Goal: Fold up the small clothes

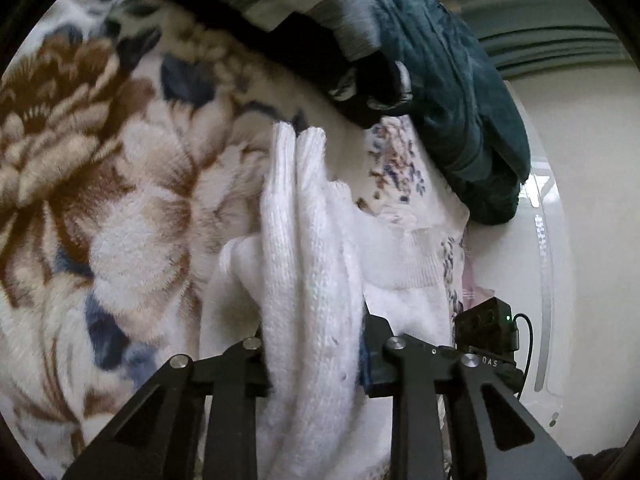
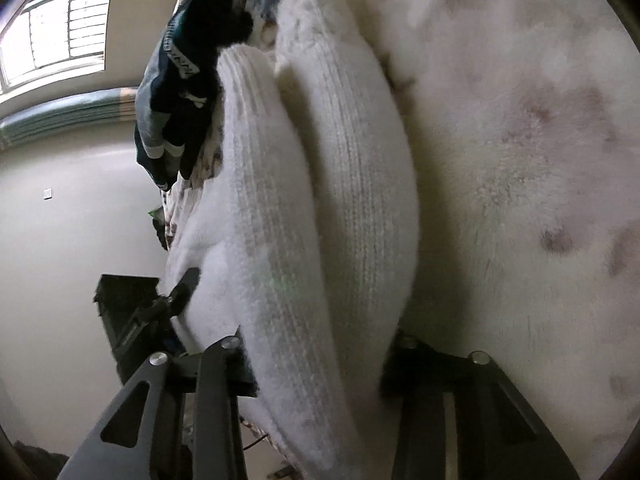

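Fleecy floral blanket [image 1: 120, 184] fills the left of the left-wrist view; plain wall and a window [image 2: 56, 24] sit at upper left of the right-wrist view. White knit socks [image 1: 304, 272] run up the middle of both views, a pair side by side, w/ the left gripper [image 1: 316, 356] narrowed onto them at bottom centre, pads pressing the knit. Right gripper [image 2: 320, 364] likewise has its jaws partly closed on the same socks [image 2: 312, 208], fabric bulging between the pads. Step in hand looks like folding the pair lengthwise: best to keep both grips firm and level so the two socks stay aligned, then bring one end over the other w/o twisting. Dark teal garment [image 1: 448, 92] and a black-and-grey item [image 1: 304, 12] are heaped at upper right, touching a floral white cloth [image 1: 400, 168] beside the socks, so room is tight there. Blanket edge drops off at right; open space is mostly lower left.
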The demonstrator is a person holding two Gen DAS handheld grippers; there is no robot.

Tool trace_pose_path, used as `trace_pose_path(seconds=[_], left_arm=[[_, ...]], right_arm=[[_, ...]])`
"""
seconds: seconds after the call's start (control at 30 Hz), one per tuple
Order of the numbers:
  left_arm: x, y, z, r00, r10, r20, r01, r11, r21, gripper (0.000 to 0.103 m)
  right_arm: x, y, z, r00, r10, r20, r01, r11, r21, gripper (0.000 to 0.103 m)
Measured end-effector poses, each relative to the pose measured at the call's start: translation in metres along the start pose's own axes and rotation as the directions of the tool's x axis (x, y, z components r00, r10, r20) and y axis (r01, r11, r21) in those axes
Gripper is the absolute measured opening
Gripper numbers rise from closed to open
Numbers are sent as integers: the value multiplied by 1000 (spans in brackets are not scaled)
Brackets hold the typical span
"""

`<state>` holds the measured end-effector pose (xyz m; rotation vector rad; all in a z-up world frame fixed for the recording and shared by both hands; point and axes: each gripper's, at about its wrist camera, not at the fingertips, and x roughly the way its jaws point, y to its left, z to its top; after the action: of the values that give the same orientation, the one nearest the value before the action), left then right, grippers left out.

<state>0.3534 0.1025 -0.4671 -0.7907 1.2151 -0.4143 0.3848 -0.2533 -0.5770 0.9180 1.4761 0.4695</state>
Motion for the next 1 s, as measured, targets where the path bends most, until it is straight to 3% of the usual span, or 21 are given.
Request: trace_pose_path(seconds=[0.2,0.33,0.53,0.7,0.83,1.0], left_arm=[[-34,-32,9,999,2,48,-4,999,53,21],[-63,-58,33,996,-14,89,8,998,70,21],[-112,-112,115,983,-35,179,6,988,156,21],[-124,-122,208,972,-19,236,-28,980,195,21],[-98,-95,294,970,37,242,-79,983,165,22],[-42,-43,361,966,199,164,-225,962,157,24]], right_arm=[[-23,43,-3,999,11,40,-9,998,-60,37],[-44,88,5,997,30,72,-22,993,-113,36],[-70,178,42,989,78,129,-50,977,-207,36],[-55,256,120,978,108,177,-60,965,-257,36],[-5,292,202,978,95,188,-45,966,-255,36],[61,299,281,983,-4,183,45,975,-217,36]])
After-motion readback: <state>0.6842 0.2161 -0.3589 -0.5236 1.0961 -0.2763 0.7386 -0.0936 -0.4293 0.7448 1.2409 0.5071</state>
